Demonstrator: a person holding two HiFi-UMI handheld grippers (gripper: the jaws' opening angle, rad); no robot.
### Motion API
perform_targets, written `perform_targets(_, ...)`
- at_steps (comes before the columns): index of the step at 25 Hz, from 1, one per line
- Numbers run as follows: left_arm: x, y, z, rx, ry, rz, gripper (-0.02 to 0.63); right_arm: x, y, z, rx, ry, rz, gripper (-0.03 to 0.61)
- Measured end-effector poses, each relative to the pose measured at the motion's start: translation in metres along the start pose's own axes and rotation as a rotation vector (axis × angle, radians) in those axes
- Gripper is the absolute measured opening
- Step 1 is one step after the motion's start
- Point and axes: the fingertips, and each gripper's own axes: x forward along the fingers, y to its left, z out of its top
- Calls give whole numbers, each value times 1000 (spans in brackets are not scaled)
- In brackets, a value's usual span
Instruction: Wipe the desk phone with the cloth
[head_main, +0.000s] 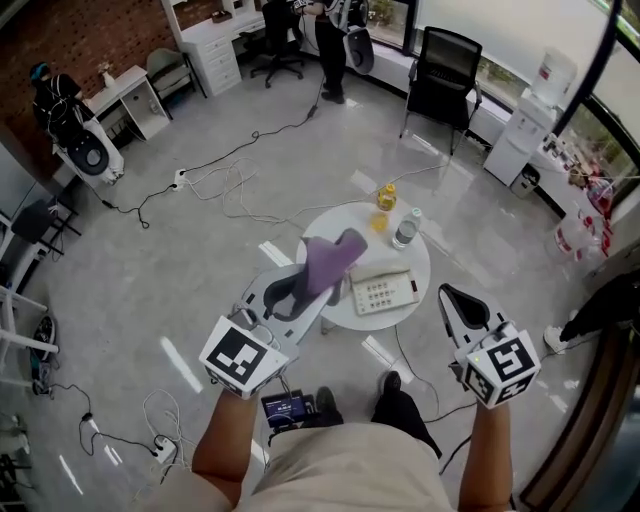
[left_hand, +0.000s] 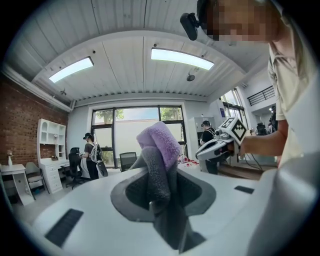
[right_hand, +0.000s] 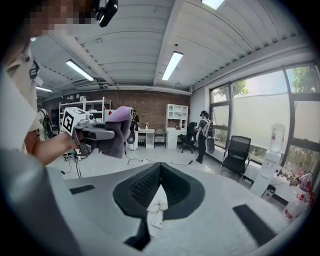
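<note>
The left hand-held gripper (head_main: 305, 285) pinches one fuzzy purple cloth (head_main: 335, 262) over the edge of the round white counter (head_main: 335, 222). One boxy desk phone (head_main: 384, 292) lies there by two bottles (head_main: 407, 228); the right hand-held gripper (head_main: 455, 298) is closed, empty.

A small round white counter (head_main: 338, 222) stands on the shiny grey floor (head_main: 150, 270). A white desk phone (head_main: 383, 292) lies flat near its near edge. Two bottles stand by the far edge, close but apart: a yellow bottle (head_main: 385, 196) and a clear bottle (head_main: 406, 229). Loose cables (head_main: 235, 185) lie on the floor.
</note>
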Motion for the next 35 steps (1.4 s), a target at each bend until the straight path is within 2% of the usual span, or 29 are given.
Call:
perform_targets(7,1,38,-28,-23,53,94,91,63,-12,6,-5,-4,112,-5)
perform_targets(13,33,48,-33,-53,112,163,91,99,-42,-5,-21,4,203,-5)
perform_targets(19,58,49,-56,-88,121,160,91,134,-55,-30,-43,49,289,14)
perform_targets(27,82,58,-107,-148,167,170,91,192,-61,-85,-131,154,407,81)
perform_targets(35,108,66,-170,-241,225,166,91,254,-54,-170,-249,298,534,143)
